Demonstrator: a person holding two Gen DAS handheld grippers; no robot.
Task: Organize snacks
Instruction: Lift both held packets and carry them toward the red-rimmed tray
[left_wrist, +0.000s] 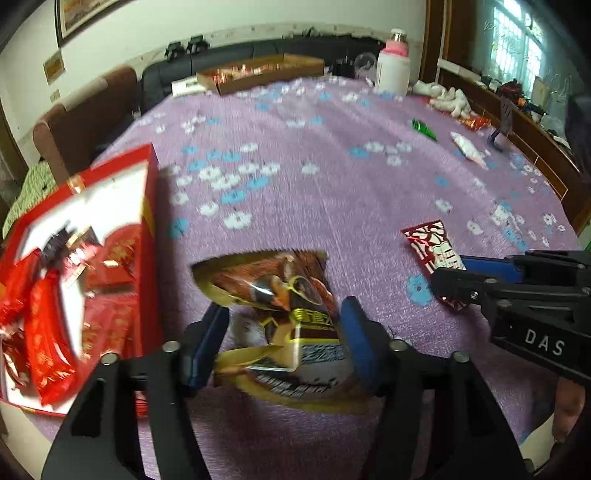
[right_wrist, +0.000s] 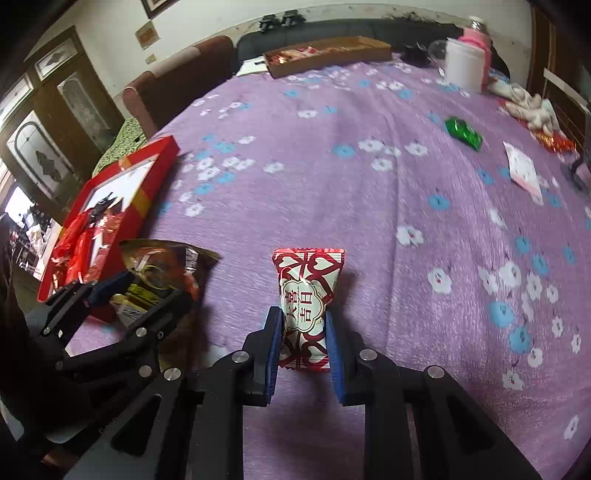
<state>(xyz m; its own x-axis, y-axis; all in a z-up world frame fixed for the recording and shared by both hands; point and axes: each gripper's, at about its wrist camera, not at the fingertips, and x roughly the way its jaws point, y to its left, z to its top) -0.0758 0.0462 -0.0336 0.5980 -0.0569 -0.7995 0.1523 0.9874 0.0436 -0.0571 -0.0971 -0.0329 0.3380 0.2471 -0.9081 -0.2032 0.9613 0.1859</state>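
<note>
My left gripper (left_wrist: 282, 325) is shut on a brown and gold snack packet (left_wrist: 280, 295), held just above the purple tablecloth, right of the red gift box (left_wrist: 147, 229). The box holds several red snack packs (left_wrist: 44, 314). In the right wrist view the left gripper (right_wrist: 147, 291) shows with the brown packet (right_wrist: 162, 262) beside the red box (right_wrist: 110, 199). My right gripper (right_wrist: 304, 332) is shut on a red and white candy packet (right_wrist: 306, 295) low over the cloth. It also shows in the left wrist view (left_wrist: 436, 254), held by the right gripper (left_wrist: 448, 275).
A green packet (right_wrist: 463, 133) and a white-pink packet (right_wrist: 524, 171) lie at the far right of the table (right_wrist: 332, 184). A brown cardboard tray (right_wrist: 328, 53) with snacks and a white jar (right_wrist: 463, 68) stand at the back. Crumpled white cloth (right_wrist: 532, 109) lies far right.
</note>
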